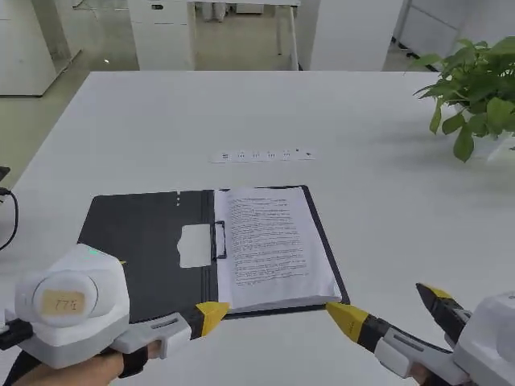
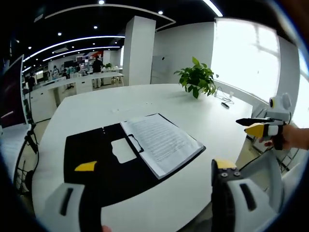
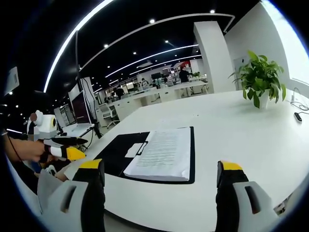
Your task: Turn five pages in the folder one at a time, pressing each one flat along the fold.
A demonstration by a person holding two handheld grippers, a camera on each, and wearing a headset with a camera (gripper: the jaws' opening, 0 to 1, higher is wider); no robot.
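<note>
The folder point(image 1: 145, 241) lies open on the white table, its black left cover bearing a white label and a clip at the spine. A stack of printed pages point(image 1: 269, 245) rests flat on its right half. My left gripper point(image 2: 154, 166) is open, hovering at the folder's near left corner, with one yellow fingertip point(image 1: 213, 312) showing just past the front edge. My right gripper point(image 1: 392, 307) is also open, near the folder's front right corner, holding nothing. The right gripper view has the pages point(image 3: 164, 152) straight ahead between the jaws of the right gripper point(image 3: 161, 165).
A white power strip point(image 1: 261, 155) lies on the table point(image 1: 386, 201) beyond the folder. A potted plant point(image 1: 475, 88) stands at the far right corner. A black cable point(image 1: 8, 209) hangs off the left edge. Desks and monitors stand farther back in the office.
</note>
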